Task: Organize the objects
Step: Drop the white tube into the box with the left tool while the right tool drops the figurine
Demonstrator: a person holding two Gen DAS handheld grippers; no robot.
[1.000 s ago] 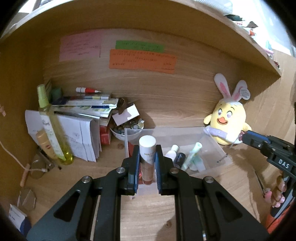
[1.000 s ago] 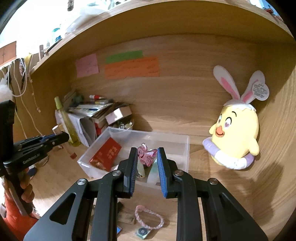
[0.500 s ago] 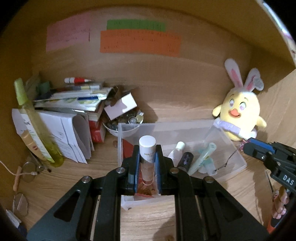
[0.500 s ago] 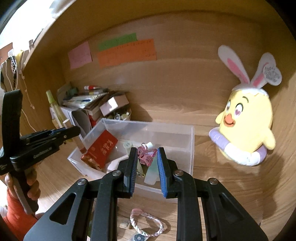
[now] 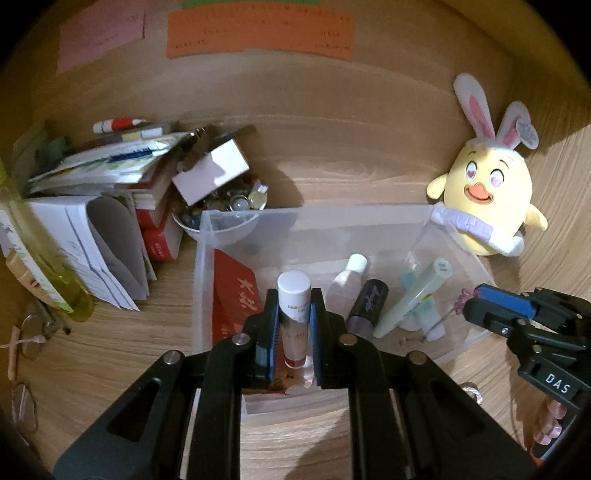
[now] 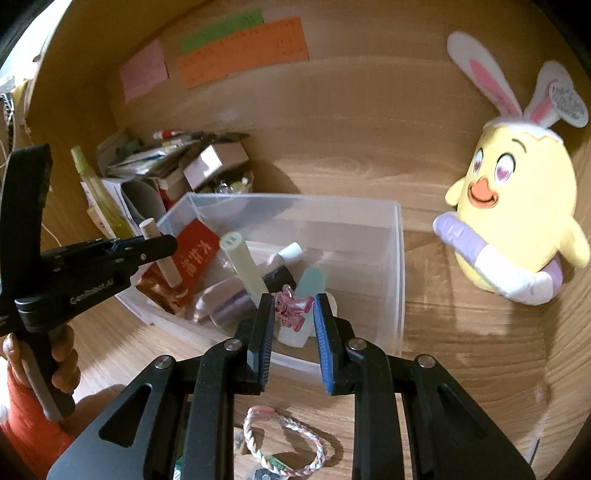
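Pinching a slim clear bottle with a white cap (image 5: pixel 294 314) upright between its pads, the left claw (image 5: pixel 293 332) tilts downward over the near end of the clear plastic storage box (image 5: pixel 201 266). The right claw (image 6: pixel 293 325), angled down likewise, grips a small pink translucent charm (image 6: pixel 291 312) above that box's near wall. Inside lie a red packet (image 5: pixel 232 295), a dark tube (image 5: pixel 367 301) and a pale green tube (image 5: pixel 417 295). A braided pastel bracelet (image 6: pixel 284 441) rests on the wooden tabletop (image 5: pixel 122 350); a yellow bunny-eared plush chick (image 6: pixel 517 218) stands beside the box.

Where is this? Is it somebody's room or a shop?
Probably somebody's home desk nook, not a shop. Sticky notes are stuck on the wooden back wall, a messy pile of papers and booklets sits in the corner, and a yellow chick plush toy with bunny ears leans beside a clear plastic bin.
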